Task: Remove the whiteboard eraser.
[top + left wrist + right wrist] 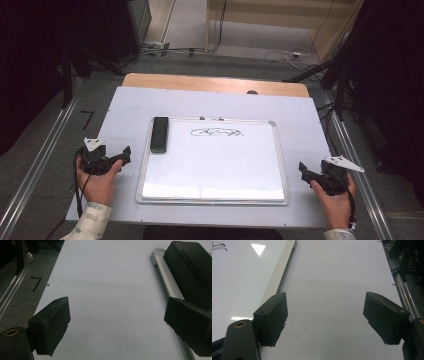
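Hand-held gripper left point(125, 153) open | whiteboard point(215, 170) on white table point(300, 115) | grey floor point(45, 150)

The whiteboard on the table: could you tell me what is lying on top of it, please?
On the whiteboard, a black eraser lies along its left edge, and a black scribble is drawn near the top. Whatever the eraser covers cannot be seen. The rest of the surface is bare.

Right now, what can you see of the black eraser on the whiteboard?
The eraser is a black, oblong block with rounded corners and a matte top, plastic by the look of it. It lies flat on the whiteboard, in the upper left corner, its long side along the left frame rail. It sits apart from the scribble to its right. Neither gripper touches it; in the left gripper view it lies beyond the open jaws.
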`<control>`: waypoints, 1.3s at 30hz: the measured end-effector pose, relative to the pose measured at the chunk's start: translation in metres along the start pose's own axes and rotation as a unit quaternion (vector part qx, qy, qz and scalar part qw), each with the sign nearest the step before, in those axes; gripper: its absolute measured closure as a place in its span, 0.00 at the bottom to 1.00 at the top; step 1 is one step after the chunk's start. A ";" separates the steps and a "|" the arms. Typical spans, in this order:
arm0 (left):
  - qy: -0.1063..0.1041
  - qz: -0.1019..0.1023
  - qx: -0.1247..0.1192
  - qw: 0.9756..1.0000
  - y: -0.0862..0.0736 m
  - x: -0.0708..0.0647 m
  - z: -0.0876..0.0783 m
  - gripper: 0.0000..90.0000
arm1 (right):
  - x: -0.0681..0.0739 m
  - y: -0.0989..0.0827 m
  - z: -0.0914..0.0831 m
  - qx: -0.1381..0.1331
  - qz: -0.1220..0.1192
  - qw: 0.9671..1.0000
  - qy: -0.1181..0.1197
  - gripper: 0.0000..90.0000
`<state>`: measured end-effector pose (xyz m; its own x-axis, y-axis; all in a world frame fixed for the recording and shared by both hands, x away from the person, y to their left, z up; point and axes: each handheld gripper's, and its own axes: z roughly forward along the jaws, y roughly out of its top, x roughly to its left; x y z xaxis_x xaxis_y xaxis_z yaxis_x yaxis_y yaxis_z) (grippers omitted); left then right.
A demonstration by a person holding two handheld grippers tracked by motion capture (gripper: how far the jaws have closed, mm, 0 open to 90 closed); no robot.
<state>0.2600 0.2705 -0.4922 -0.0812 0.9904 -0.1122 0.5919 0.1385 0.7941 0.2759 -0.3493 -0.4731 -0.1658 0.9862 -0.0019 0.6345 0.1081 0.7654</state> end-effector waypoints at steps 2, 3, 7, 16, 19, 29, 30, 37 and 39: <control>0.000 0.001 0.001 1.000 0.000 -0.001 0.001 0.08 | 0.000 0.000 0.001 0.004 0.001 1.000 0.001 0.20; 0.001 0.001 0.001 1.000 0.001 -0.002 0.001 0.08 | 0.000 0.000 0.002 0.004 0.000 1.000 0.002 0.20; 0.000 0.002 0.001 1.000 0.001 -0.004 0.001 0.08 | 0.001 0.000 0.003 0.007 -0.002 1.000 0.003 0.20; -0.009 0.003 0.004 1.000 0.004 -0.012 0.002 0.08 | 0.002 0.000 0.003 0.011 -0.003 1.000 0.001 0.20; -0.014 0.002 0.006 1.000 0.004 -0.013 0.003 0.08 | 0.002 0.000 0.004 0.013 -0.002 1.000 0.000 0.20; -0.026 0.007 0.006 1.000 0.009 -0.022 0.009 0.08 | 0.001 -0.001 0.005 0.018 0.000 1.000 0.000 0.20; -0.027 0.007 0.005 1.000 0.009 -0.023 0.010 0.08 | 0.001 -0.001 0.005 0.018 0.000 1.000 0.000 0.20; -0.036 0.009 0.003 0.999 0.013 -0.033 0.013 0.09 | 0.001 -0.001 0.005 0.019 0.001 1.000 0.000 0.20; -0.038 0.011 0.003 0.999 0.015 -0.036 0.014 0.09 | 0.001 -0.001 0.005 0.020 0.000 1.000 0.000 0.20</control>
<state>0.2832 0.2369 -0.4851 -0.0070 0.9901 -0.1399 0.5982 0.1163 0.7929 0.2792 -0.3473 -0.4773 -0.1665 0.9860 -0.0021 0.6641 0.1137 0.7389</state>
